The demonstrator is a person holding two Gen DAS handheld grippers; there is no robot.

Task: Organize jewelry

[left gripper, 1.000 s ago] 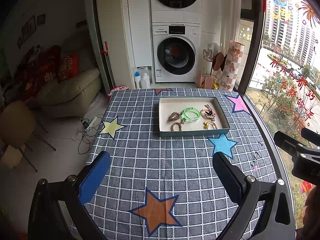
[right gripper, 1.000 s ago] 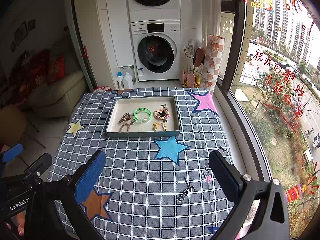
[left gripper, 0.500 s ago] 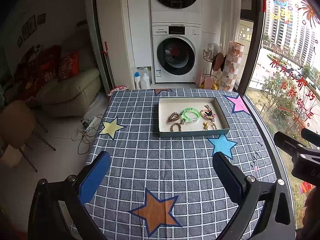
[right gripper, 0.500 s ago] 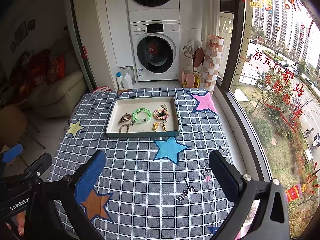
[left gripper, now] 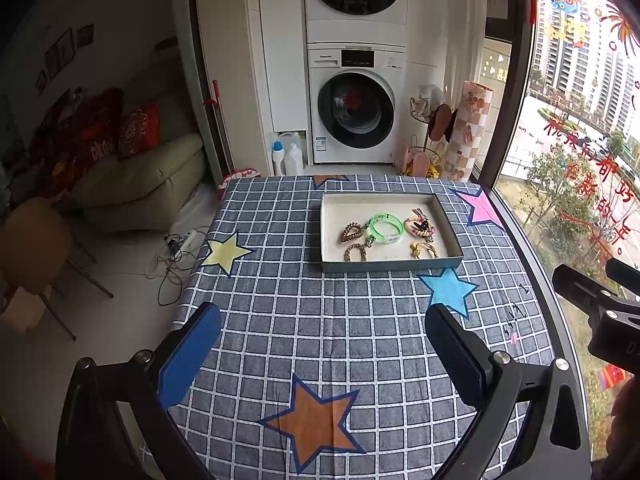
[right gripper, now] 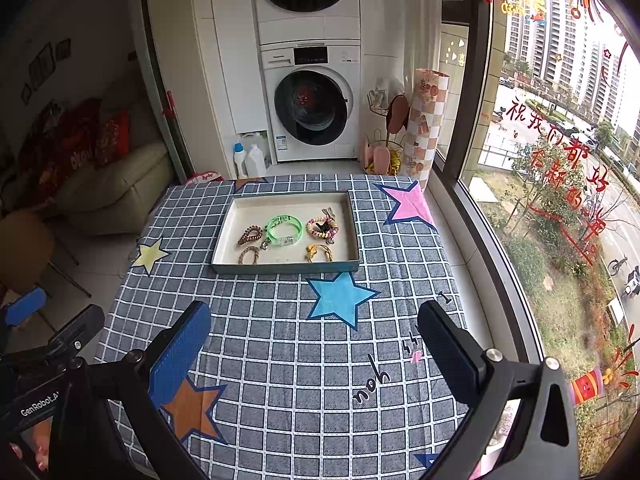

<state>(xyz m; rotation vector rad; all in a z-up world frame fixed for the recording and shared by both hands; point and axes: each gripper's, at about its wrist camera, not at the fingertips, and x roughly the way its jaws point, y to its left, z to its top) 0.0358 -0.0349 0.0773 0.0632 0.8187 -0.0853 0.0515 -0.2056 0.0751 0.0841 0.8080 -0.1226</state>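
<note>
A shallow grey tray (left gripper: 390, 266) (right gripper: 286, 267) sits on the far half of the checked tablecloth. It holds a green bangle (left gripper: 385, 228) (right gripper: 284, 230), a pink-and-yellow beaded bracelet (left gripper: 419, 227) (right gripper: 322, 228), two brown braided pieces (left gripper: 352, 232) (right gripper: 249, 236), and a yellow piece (left gripper: 423, 249) (right gripper: 319, 252). My left gripper (left gripper: 322, 338) hovers open over the near part of the table, well short of the tray. My right gripper (right gripper: 314, 338) is open too, equally far back, with nothing between its fingers.
The tablecloth (left gripper: 320, 320) carries coloured stars. Behind the table stand a stacked washer and dryer (left gripper: 354, 104), bottles and a patterned roll. A window runs along the right edge, a sofa (left gripper: 140, 184) and chair lie left. The other gripper shows at each view's edge.
</note>
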